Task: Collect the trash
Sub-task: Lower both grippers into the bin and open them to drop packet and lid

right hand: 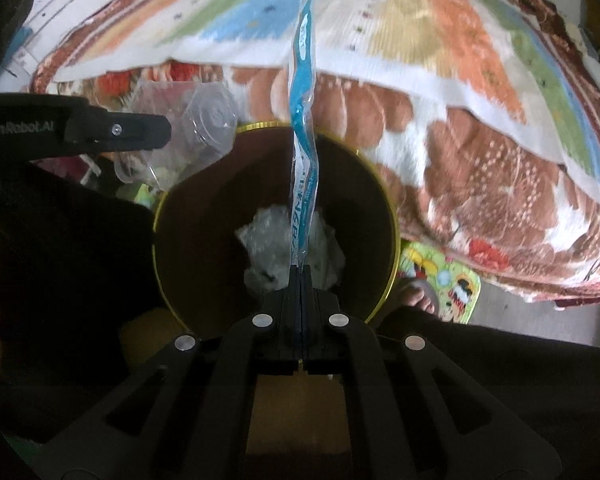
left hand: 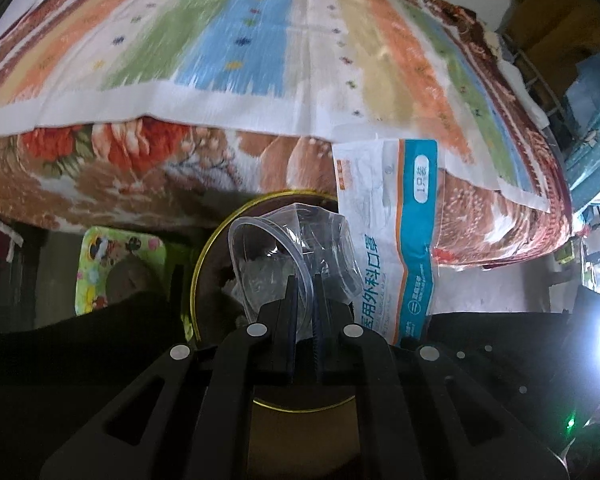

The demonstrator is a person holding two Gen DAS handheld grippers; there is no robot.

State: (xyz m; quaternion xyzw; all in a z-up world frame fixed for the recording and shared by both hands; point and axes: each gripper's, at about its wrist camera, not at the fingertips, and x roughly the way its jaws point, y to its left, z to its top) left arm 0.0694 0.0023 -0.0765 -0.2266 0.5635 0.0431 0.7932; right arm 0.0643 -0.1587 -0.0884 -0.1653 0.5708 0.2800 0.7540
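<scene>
My left gripper [left hand: 303,280] is shut on the rim of a crumpled clear plastic cup [left hand: 284,248] and holds it over a round brown bin with a gold rim [left hand: 198,272]. My right gripper [right hand: 301,270] is shut on a blue and white mask wrapper [right hand: 303,120], seen edge-on, above the same bin [right hand: 394,216]. The wrapper also shows flat in the left wrist view [left hand: 392,232]. Crumpled clear plastic [right hand: 260,236] lies inside the bin. The left gripper with its cup [right hand: 204,128] hangs at the bin's far left rim.
A bed with a striped cloth [left hand: 260,32] over a floral blanket [right hand: 480,168] stands right behind the bin. A green cartoon mat [right hand: 456,284] lies on the floor beside it, with a sandalled foot [right hand: 418,296] on it. Clutter stands at the far right [left hand: 592,92].
</scene>
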